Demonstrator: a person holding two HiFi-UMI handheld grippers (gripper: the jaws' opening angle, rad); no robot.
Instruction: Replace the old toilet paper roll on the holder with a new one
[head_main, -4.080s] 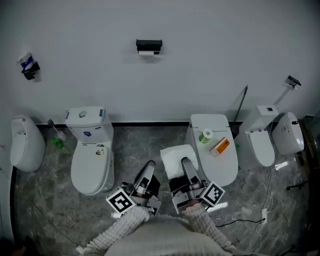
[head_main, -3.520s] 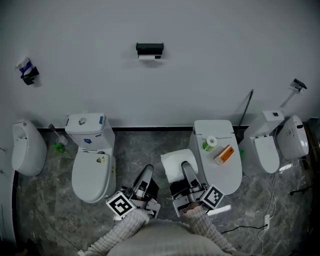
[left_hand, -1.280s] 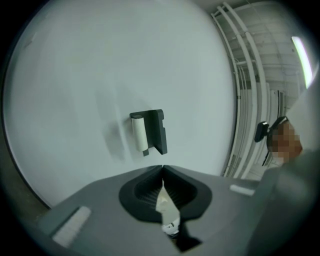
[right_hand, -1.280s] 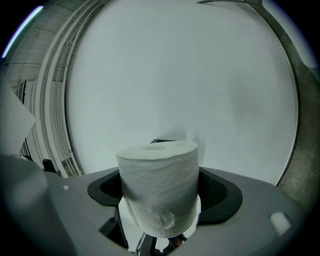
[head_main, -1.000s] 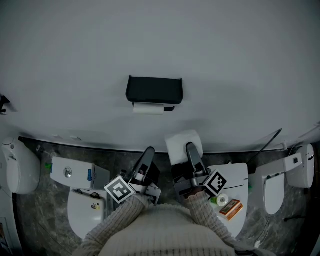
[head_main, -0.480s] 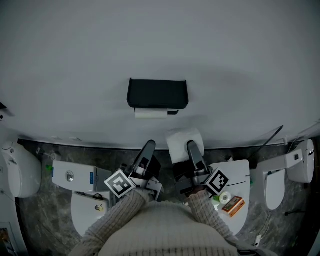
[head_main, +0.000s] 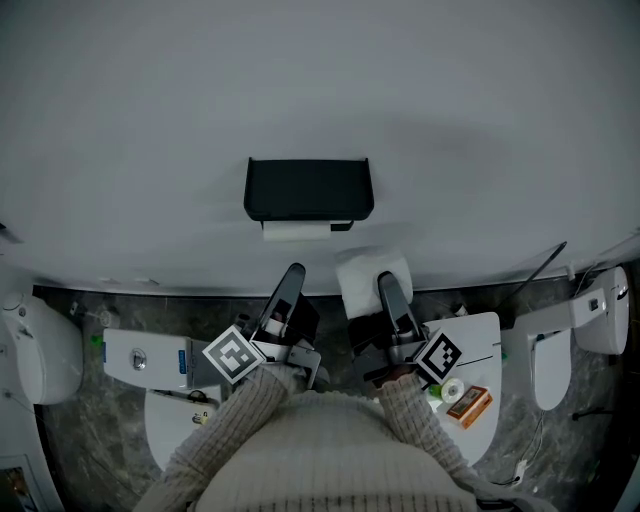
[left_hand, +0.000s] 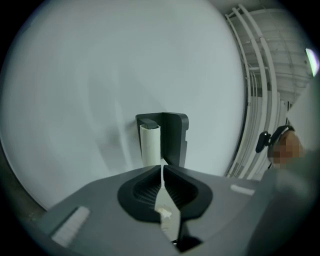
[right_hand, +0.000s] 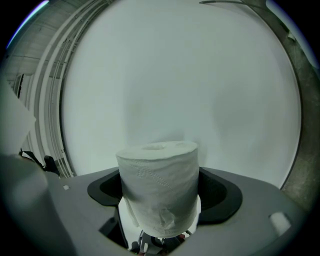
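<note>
A black paper holder (head_main: 308, 188) is fixed to the white wall, with the thin old roll (head_main: 297, 230) hanging under its cover. My left gripper (head_main: 293, 272) is just below the old roll, short of it, shut with nothing in it. In the left gripper view its closed jaws (left_hand: 163, 169) point at the holder (left_hand: 174, 136) and the old roll (left_hand: 150, 145). To the right of it, below the holder's right end, my right gripper (head_main: 383, 284) is shut on the full new roll (head_main: 368, 270). In the right gripper view the new roll (right_hand: 159, 175) stands upright between the pads.
A toilet with its tank (head_main: 150, 358) stands below on the left. Another toilet's closed lid (head_main: 478, 345) on the right carries a small green-and-white roll (head_main: 447, 393) and an orange box (head_main: 468, 402). More white fixtures (head_main: 40, 345) (head_main: 548, 372) line the wall.
Both grippers have come much closer to the wall holder, which now looms larger. The left gripper has edged up towards the old roll. The right still holds the new roll.
</note>
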